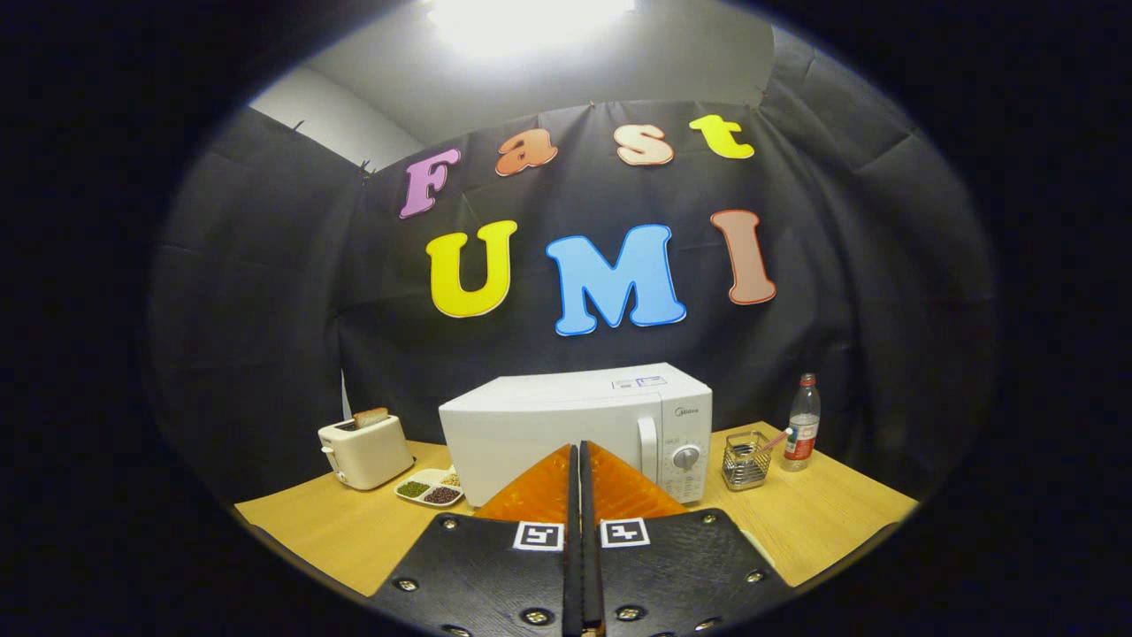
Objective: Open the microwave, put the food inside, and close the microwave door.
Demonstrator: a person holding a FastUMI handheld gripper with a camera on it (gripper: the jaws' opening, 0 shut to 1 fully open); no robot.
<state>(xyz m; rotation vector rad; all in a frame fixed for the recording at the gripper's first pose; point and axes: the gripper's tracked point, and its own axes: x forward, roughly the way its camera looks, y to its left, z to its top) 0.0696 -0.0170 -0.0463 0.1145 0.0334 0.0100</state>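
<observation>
Gripper (pixel 581 447): we see its two fingers pressed together along a thin seam, nothing between them, their tips pointing at the lower front of the microwave.
Markers: each finger carries one small square black-and-white tag (pixel 539 536) near its base, the pair side by side across the seam.
Microwave (pixel 575 420): we find this white box just beyond the fingertips, standing on the table with its door closed; the upright handle and a round dial (pixel 686 457) sit on its right-hand panel.
Food: we note a white divided dish (pixel 431 487) lying on the table just left of the microwave, its compartments holding green, dark and pale contents; we cannot tell what they are.
Toaster (pixel 366 450): we place this cream appliance left of the dish, a slice of bread (pixel 370 416) standing up out of its slot.
Wire holder (pixel 745 463): we see a small metal mesh container just right of the microwave, a slim stick leaning out of it.
Bottle (pixel 803 433): clear plastic, red cap, upright beside the holder, farther right.
Table (pixel 822 522): light wood top, bearing all of the above.
</observation>
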